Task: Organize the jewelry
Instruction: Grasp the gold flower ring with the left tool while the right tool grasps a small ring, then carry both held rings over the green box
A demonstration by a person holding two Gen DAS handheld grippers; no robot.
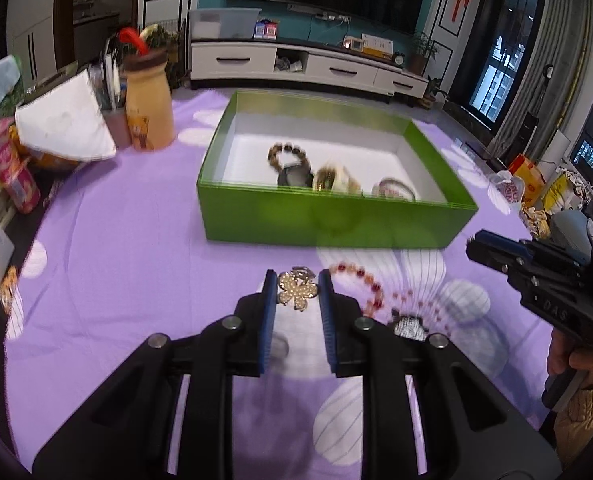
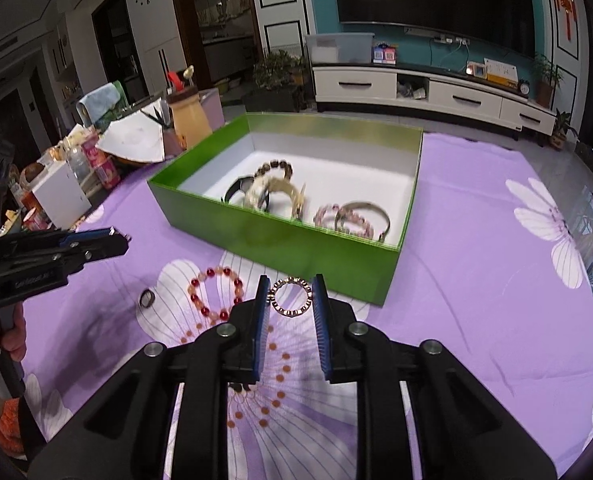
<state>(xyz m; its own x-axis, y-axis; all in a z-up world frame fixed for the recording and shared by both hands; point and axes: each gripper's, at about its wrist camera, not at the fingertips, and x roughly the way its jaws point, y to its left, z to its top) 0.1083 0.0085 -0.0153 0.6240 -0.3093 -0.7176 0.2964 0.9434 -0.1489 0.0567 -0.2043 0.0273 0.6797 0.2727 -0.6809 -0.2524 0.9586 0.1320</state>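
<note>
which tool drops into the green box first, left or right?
Right, probably. The right tool holds the gold ring bracelet just short of the green box. The left tool, holding the flower brooch, sits farther back.

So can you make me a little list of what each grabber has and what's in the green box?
left tool: closed on the flower brooch
right tool: closed on the gold ring bracelet
green box: open, holds several bracelets, including a brown bead bracelet and a pink bead bracelet
outside the box: red bead bracelet and a small dark ring, lying on the purple flowered cloth
</note>
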